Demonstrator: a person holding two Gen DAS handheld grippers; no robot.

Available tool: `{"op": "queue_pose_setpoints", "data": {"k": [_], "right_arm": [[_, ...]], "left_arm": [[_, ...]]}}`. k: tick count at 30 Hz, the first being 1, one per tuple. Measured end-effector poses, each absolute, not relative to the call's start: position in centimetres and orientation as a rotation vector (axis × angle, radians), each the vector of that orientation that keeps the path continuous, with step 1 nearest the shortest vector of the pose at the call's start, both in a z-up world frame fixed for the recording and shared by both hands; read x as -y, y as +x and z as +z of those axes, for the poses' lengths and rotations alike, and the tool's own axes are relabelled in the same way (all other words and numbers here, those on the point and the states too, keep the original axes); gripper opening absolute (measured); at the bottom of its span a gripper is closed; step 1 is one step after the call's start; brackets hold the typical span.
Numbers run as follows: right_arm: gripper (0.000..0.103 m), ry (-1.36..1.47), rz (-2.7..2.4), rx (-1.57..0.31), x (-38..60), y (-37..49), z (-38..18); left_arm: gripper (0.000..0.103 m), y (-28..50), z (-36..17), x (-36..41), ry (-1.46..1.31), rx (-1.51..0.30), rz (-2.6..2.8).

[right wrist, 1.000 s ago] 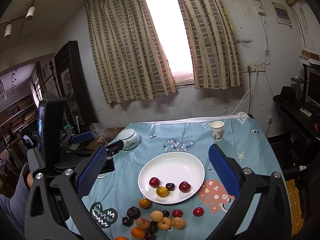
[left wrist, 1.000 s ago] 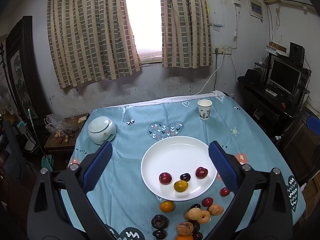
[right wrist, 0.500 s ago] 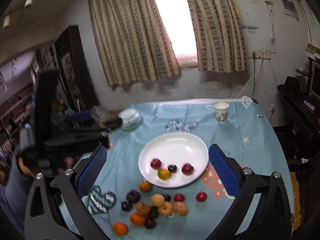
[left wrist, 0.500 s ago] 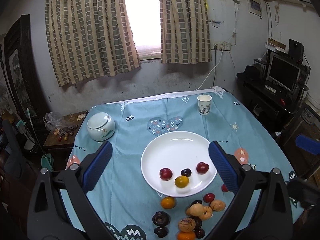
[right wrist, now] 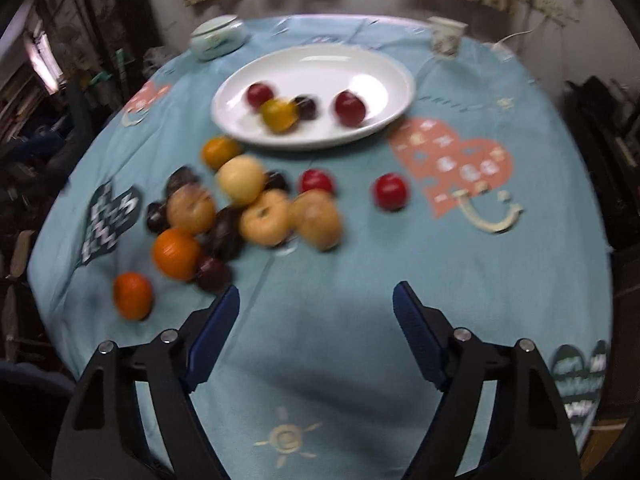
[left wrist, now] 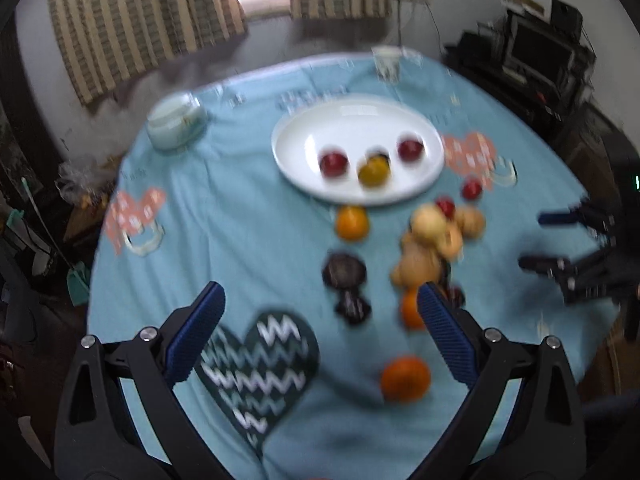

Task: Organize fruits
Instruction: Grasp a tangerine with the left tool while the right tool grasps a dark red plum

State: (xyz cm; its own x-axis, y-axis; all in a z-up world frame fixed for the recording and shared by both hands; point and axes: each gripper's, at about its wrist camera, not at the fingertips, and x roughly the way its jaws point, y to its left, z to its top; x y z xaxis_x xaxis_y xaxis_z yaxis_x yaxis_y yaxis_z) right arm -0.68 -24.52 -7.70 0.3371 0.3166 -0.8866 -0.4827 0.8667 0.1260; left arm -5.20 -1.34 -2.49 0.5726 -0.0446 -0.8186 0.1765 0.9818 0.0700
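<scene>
Left wrist view, blurred: the left gripper (left wrist: 318, 300) hangs over the light blue printed tablecloth (left wrist: 248, 240), jaws wide, holding nothing. Between its ribbed blue pads (left wrist: 446, 336) lie a dark wrinkled fruit (left wrist: 344, 271) and, nearer, a round orange fruit (left wrist: 405, 378). Beyond, a heap of tan rounded fruits (left wrist: 436, 240) sits near the oval white glossy plate (left wrist: 296, 148), which holds two red fruits, one yellow and one dark. A lidded pale ceramic jar (left wrist: 176, 126) stands well to the left.

Right wrist view, blurred: the right gripper (right wrist: 316, 300) is wide open and empty over bare cloth. A single red round fruit (right wrist: 390, 191) lies apart from the heap. A paper cup (right wrist: 445, 36) stands beyond the plate.
</scene>
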Motion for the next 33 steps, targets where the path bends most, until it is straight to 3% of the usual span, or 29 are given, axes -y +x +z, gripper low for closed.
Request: {"op": "queue_pose_setpoints", "data": {"k": [6,16,18,19,20,21,26,30,33], "right_arm": [[0.079,-0.192,0.615,-1.185,21.7,-1.8,-9.2],[0.079,-0.173,0.57,-1.201,22.8,-1.8,-9.3],[0.079,-0.164,0.56,-1.196,23.0,-1.9,-9.4],[0.079,-0.154,0.56,-1.195,23.0,-1.9,-9.5],[0.079,-0.149,0.562,-1.196,23.0,-1.9,-9.5],[0.079,-0.147,0.565,-1.192,22.8,-1.9,-9.5],[0.078,-0.163,0.631,-1.17,20.7,-2.0,-9.6],[0.07,-0.197,0.674,-1.164,18.7,-1.2,-10.2],[0.059,-0.25,0.667,-1.192,17.6,-0.4,-11.4]], "left_arm": [[0.098,-8.7,-7.2,4.1,0.162,-1.089,-0.269],[0.096,-6.7,-10.0,6.0,0.135,-1.17,-0.277],[0.09,-6.3,-10.4,6.3,0.136,-1.179,-0.281],[0.079,-6.0,-10.9,6.6,0.139,-1.193,-0.287],[0.056,-5.7,-11.3,6.8,0.138,-1.213,-0.293],[0.043,-5.5,-12.0,6.9,0.134,-1.243,-0.295],[0.043,-5.4,-12.1,6.1,0.091,-1.263,-0.303],[0.043,-6.1,-11.0,4.2,0.033,-1.253,-0.279],[0.043,-6.4,-10.0,2.7,0.003,-1.239,-0.244]]}}
